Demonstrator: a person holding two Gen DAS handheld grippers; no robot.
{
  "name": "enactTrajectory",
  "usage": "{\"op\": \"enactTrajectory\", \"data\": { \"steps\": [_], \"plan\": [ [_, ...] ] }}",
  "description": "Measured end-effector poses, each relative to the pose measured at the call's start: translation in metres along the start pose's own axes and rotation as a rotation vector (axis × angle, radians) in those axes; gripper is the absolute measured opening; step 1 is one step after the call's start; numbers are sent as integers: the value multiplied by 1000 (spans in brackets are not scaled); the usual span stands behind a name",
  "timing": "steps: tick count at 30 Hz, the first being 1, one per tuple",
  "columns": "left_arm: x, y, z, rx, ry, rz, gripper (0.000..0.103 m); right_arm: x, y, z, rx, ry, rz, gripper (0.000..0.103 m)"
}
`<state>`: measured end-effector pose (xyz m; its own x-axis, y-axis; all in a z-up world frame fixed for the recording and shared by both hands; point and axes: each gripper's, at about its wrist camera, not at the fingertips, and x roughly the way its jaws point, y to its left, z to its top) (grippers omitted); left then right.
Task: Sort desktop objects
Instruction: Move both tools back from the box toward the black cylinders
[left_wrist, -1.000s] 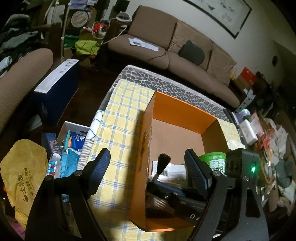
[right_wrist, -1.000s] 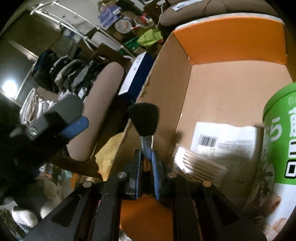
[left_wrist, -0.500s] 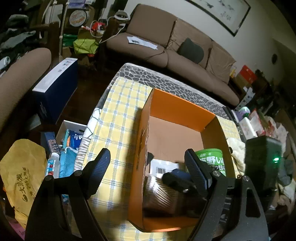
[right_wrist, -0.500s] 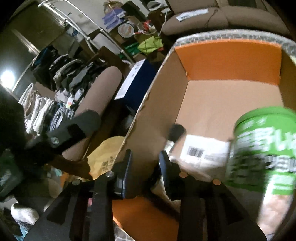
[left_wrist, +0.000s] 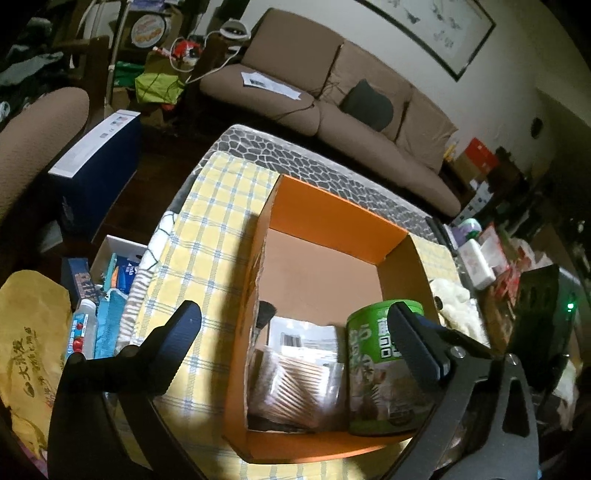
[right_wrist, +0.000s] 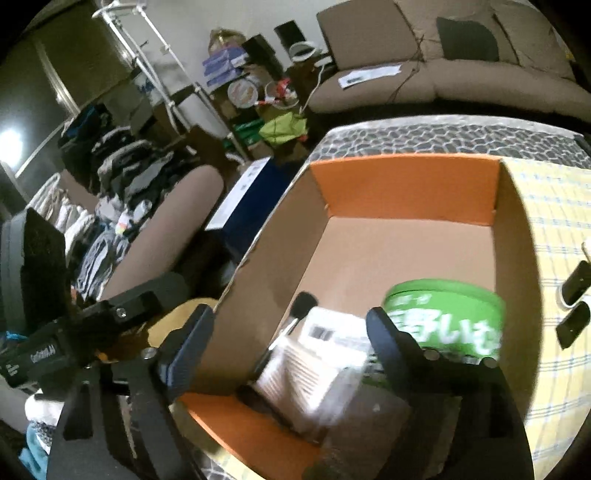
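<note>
Both the left tool (left_wrist: 291, 339) and right tool (right_wrist: 290, 338) hang spread wide, empty. A black-bristled makeup brush (right_wrist: 291, 325) lies inside the orange cardboard box (right_wrist: 406, 188), beside a green-lidded round canister (right_wrist: 447, 317).

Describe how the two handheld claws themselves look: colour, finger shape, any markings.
Both are black. The left claw has two broad, ribbed fingers on bolted black arms, with a blue strip on the right finger. The right claw is alike, with blue-lined fingers and silver bolts. In the right wrist view, small white lettering shows on the left claw's black body, too blurred to read.
</note>
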<state>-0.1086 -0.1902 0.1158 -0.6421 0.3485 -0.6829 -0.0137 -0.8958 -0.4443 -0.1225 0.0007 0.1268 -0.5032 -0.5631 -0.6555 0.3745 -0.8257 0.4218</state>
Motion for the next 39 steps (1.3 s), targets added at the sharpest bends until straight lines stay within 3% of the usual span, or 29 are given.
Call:
{"op": "enactTrajectory", "data": {
  "steps": [5, 20, 27, 34, 39],
  "plan": [
    [6, -11, -5, 18, 17, -25, 103, -17, -18, 2, 16, -40, -40, 103],
    [29, -105, -29, 163, 94, -69, 103, -91, -87, -2, 56, -126, -166, 103],
    [42, -154, -26, 176, 143, -124, 103, -131, -135, -7, 93, -182, -260, 103],
    [75, -217, -21, 246, 217, -144, 103, -145, -174, -21, 86, -164, -325, 103],
    [115, -260, -19, 303, 325, -137, 103, -137, -191, -31, 33, -104, -380, 102]
  ]
}}
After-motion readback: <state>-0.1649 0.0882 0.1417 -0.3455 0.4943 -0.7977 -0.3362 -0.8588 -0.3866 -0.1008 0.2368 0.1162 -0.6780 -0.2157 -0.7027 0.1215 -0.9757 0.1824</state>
